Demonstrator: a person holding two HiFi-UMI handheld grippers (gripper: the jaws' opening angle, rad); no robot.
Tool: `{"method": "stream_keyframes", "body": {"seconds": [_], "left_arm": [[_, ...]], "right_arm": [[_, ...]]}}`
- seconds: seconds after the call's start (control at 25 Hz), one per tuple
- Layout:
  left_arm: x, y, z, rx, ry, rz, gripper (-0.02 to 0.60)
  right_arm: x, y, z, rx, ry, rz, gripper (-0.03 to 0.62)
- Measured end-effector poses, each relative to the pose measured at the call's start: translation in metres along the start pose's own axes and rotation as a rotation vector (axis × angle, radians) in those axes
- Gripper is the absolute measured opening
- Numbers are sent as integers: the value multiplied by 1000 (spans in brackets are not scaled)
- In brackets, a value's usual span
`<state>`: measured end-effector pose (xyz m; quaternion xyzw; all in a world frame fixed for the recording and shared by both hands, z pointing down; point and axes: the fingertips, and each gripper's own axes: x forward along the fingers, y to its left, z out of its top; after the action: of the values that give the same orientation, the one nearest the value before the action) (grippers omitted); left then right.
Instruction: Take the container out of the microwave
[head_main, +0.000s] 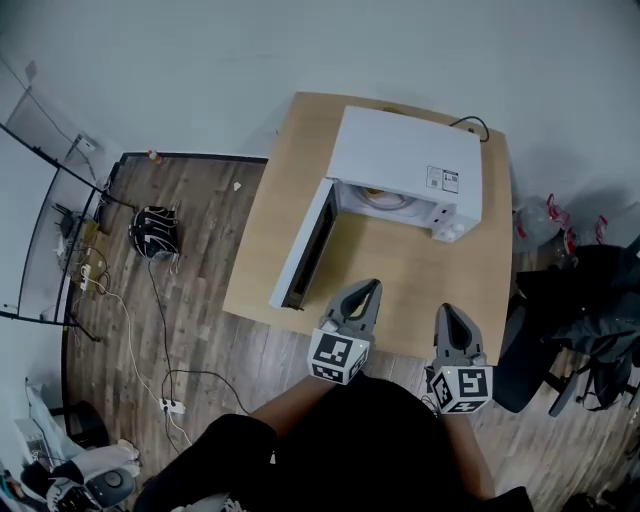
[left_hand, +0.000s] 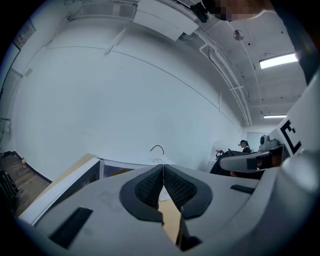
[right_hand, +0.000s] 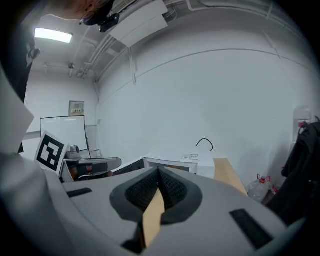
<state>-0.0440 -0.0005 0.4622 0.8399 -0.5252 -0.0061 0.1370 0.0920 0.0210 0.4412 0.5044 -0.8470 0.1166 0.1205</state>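
Note:
A white microwave (head_main: 405, 160) stands at the back of a wooden table (head_main: 400, 290), its door (head_main: 305, 245) swung wide open to the left. Inside the cavity shows a pale round container (head_main: 383, 197), mostly hidden by the microwave's top. My left gripper (head_main: 368, 288) hovers over the table's front part, pointing at the open cavity, shut and empty. My right gripper (head_main: 447, 312) is beside it to the right, near the front edge, also shut with nothing between its pads. In the left gripper view the pads (left_hand: 163, 167) meet, with the door (left_hand: 60, 187) at left. The right gripper view shows the microwave (right_hand: 175, 161) ahead.
A black office chair (head_main: 580, 310) with dark clothing stands right of the table. A black bag (head_main: 153, 232) and a power strip (head_main: 172, 406) with cables lie on the wooden floor at left. The microwave's black cable (head_main: 470, 124) loops behind it. White wall lies beyond.

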Motion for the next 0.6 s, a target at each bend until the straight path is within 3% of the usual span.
{"method": "stream_keyframes", "body": {"seconds": [0.2,0.4,0.6], "left_arm": [[32,39,-1,-21,27,-32,12],[64,63,-18,37,82,-32,12],[99,79,-40,34,140,-10,12]], "right_arm": [[35,3,5,32,26,-65,59],[63,10,11,32,36,-18,60],[81,-5,14,60,19,-27,59]]}}
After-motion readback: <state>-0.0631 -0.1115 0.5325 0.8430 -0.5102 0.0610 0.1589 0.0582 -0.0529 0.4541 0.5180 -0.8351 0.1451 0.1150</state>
